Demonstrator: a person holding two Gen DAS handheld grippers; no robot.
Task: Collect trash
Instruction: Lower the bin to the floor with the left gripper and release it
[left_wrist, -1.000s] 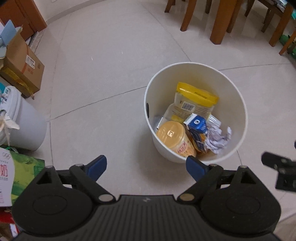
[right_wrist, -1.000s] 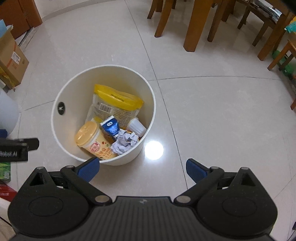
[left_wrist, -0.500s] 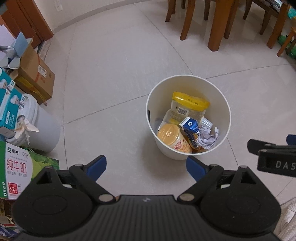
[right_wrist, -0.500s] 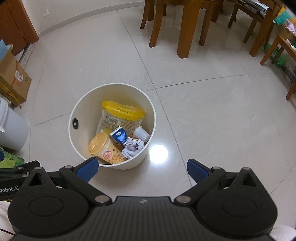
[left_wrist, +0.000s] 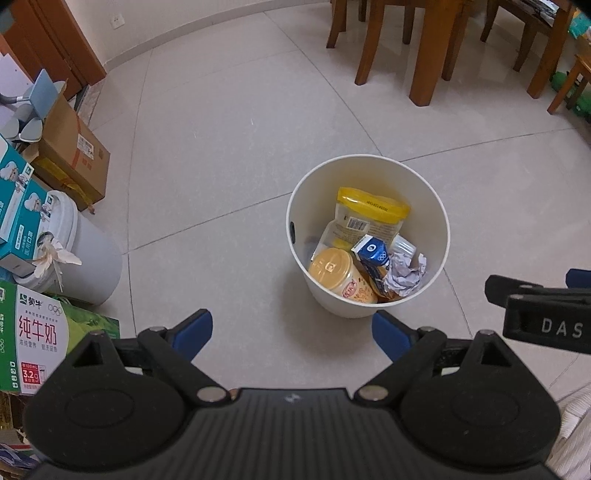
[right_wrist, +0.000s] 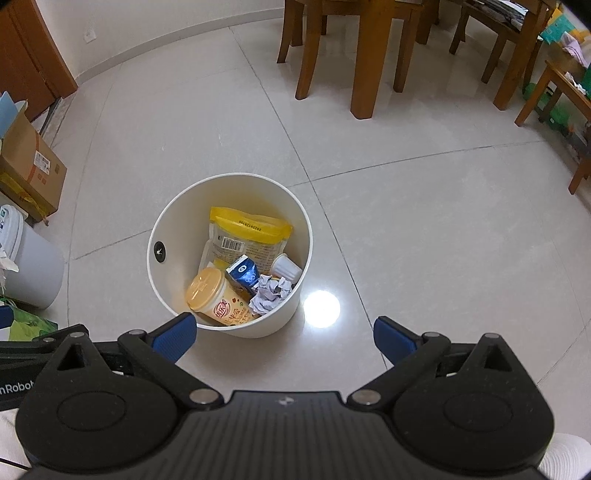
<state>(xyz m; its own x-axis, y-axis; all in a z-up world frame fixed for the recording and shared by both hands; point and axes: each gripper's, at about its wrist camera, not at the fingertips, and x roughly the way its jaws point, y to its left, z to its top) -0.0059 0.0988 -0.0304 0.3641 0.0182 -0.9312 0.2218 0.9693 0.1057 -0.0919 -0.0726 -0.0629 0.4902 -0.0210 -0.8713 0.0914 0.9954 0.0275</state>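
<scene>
A white round bin (left_wrist: 439, 221) (right_wrist: 306, 236) stands on the tiled floor. Inside lie a yellow-topped pouch (left_wrist: 373, 218) (right_wrist: 251, 236), a yellow-lidded cup (left_wrist: 332, 271) (right_wrist: 210, 293), a blue carton (left_wrist: 373, 253) (right_wrist: 245, 275), a small white cup (right_wrist: 284, 267) and crumpled paper (left_wrist: 404, 275) (right_wrist: 267, 297). My left gripper (left_wrist: 291, 334) is open and empty, raised above the floor just short of the bin. My right gripper (right_wrist: 282, 338) is open and empty too, with the bin ahead to its left. The right gripper's side shows at the right edge (left_wrist: 543, 312) of the left wrist view.
Cardboard box (left_wrist: 70, 147) (right_wrist: 26, 170), a grey-white bucket (left_wrist: 74, 251) (right_wrist: 26, 273) and milk cartons (left_wrist: 33, 332) crowd the left side. Wooden table and chair legs (left_wrist: 428, 51) (right_wrist: 369, 59) stand at the back. Bare tiles (right_wrist: 443, 240) stretch right of the bin.
Both grippers have pulled up and back from the bin, which now looks smaller and farther off. More of the floor and left-side boxes shows. Jaws stayed open.
</scene>
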